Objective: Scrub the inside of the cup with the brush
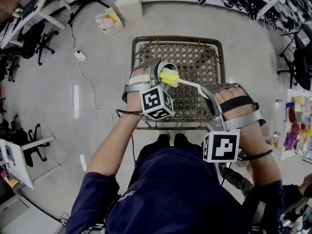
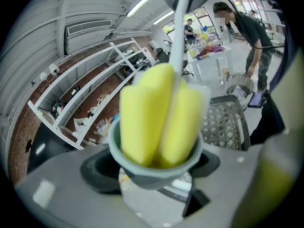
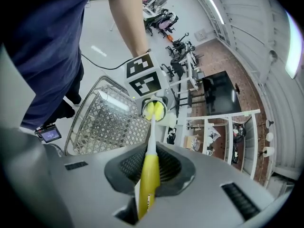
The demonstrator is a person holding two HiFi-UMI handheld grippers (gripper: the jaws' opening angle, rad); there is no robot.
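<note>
My left gripper (image 1: pixel 155 77) is shut on a pale grey-green cup (image 1: pixel 165 68), held with its mouth toward the right. In the left gripper view the cup (image 2: pixel 154 167) sits between the jaws. The brush's yellow sponge head (image 2: pixel 159 115) stands partly inside it. My right gripper (image 1: pixel 214 94) is shut on the brush's yellow handle (image 3: pixel 148 179). The white stem (image 1: pixel 191 84) runs from there to the sponge head (image 1: pixel 169 77) at the cup's mouth. From the right gripper view the sponge head (image 3: pixel 154 110) fills the cup's opening.
Below both grippers stands a metal mesh basket (image 1: pixel 195 57) on the pale floor. A white bin (image 1: pixel 129 4) and a small box (image 1: pixel 109 21) sit farther off. A cable (image 1: pixel 87 79) trails along the floor at left. A person (image 2: pixel 249 32) stands near tables in the background.
</note>
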